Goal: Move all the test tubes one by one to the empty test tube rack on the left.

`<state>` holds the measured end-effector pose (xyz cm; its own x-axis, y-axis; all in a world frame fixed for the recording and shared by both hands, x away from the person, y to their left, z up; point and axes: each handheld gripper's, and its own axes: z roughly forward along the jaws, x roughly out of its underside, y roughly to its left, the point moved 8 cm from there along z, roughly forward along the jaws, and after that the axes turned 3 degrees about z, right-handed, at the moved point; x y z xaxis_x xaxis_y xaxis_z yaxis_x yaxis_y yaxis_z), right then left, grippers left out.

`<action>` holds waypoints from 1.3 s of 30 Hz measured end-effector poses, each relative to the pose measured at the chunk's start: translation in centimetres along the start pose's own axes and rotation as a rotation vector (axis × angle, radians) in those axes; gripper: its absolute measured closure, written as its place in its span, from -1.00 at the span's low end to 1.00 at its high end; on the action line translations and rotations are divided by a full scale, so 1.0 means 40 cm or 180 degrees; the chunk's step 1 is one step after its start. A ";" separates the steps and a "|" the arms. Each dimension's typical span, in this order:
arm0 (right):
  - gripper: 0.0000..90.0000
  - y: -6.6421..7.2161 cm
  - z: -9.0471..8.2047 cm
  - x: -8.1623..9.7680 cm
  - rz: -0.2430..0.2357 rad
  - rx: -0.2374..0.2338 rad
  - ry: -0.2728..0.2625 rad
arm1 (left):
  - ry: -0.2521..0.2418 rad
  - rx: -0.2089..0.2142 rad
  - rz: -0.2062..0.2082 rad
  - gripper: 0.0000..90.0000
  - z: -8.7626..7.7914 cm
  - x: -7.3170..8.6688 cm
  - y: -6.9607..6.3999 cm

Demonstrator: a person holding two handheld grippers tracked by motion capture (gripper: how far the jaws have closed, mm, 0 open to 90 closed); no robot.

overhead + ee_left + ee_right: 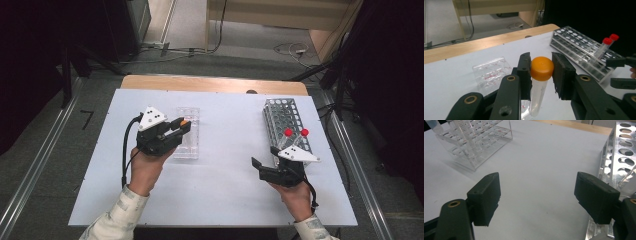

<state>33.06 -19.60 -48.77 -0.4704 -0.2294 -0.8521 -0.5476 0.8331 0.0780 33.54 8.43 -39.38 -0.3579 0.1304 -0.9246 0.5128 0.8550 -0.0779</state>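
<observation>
the left tongs (184, 123) are closed on an orange-capped tube (539, 82), the two black jaws pressing on either side of the cap in the left gripper view; the clear, graduated body of the tube hangs below the cap, upright and free of the worktop (225, 150); in the high view the orange cap shows at the jaw tips, right above the clear plastic rack (185, 134), which stands on the left half of the white worktop; in the left gripper view that clear rack (491, 72) lies behind and to the left of the held tube, with red markings on its top; the right tongs (265, 160) are held wide apart with nothing between the jaws, only bare white worktop showing in the gap in the right gripper view; they sit low over the worktop just beside the near end of the metal rack (287, 122), which stands along the right side; two red-capped tubes (295, 133) stand tilted in that metal rack near its near end, close beside each other; the person's hands come in from the bottom edge, each in a pale sleeve.
</observation>
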 end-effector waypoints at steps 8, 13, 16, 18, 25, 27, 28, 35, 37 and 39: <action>-0.59 -0.001 0.003 0.004 0.0013 -0.0006 0.0026 | 0.0018 -0.0146 0.0086 0.56 0.020 0.008 0.023; -0.59 -0.001 0.002 0.004 0.0014 -0.0020 0.0019 | 0.0024 -0.0182 0.0111 0.56 0.035 0.026 0.026; -0.59 0.002 0.003 0.006 0.0006 -0.0020 0.0025 | 0.0084 -0.0211 0.0136 0.56 0.052 0.048 0.026; -0.59 0.002 0.004 0.006 -0.0002 -0.0018 0.0027 | 0.0116 -0.0232 0.0149 0.56 0.063 0.064 0.027; -0.59 -0.001 0.003 0.006 0.0003 -0.0010 0.0021 | 0.0204 -0.0273 0.0105 0.55 0.089 0.119 0.034; -0.59 -0.001 0.004 0.007 -0.0012 -0.0006 0.0037 | 0.0236 -0.0277 0.0121 0.55 0.095 0.131 0.032; -0.59 0.000 0.005 0.008 -0.0008 0.0000 0.0047 | 0.0249 -0.0284 0.0127 0.55 0.097 0.136 0.031; -0.59 -0.002 0.000 0.007 0.0000 0.0006 0.0025 | 0.0183 -0.0241 0.0084 0.29 0.088 0.131 0.028; -0.59 -0.004 -0.002 0.005 0.0000 0.0010 0.0013 | 0.0166 -0.0227 0.0035 0.19 0.082 0.128 0.029; -0.58 -0.007 -0.006 0.005 -0.0004 0.0017 0.0013 | 0.0151 -0.0214 0.0015 0.05 0.077 0.127 0.029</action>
<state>32.96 -20.00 -48.84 -0.4725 -0.2326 -0.8501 -0.5445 0.8355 0.0740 34.74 8.54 -45.33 -0.3930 0.1569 -0.9061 0.4617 0.8858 -0.0468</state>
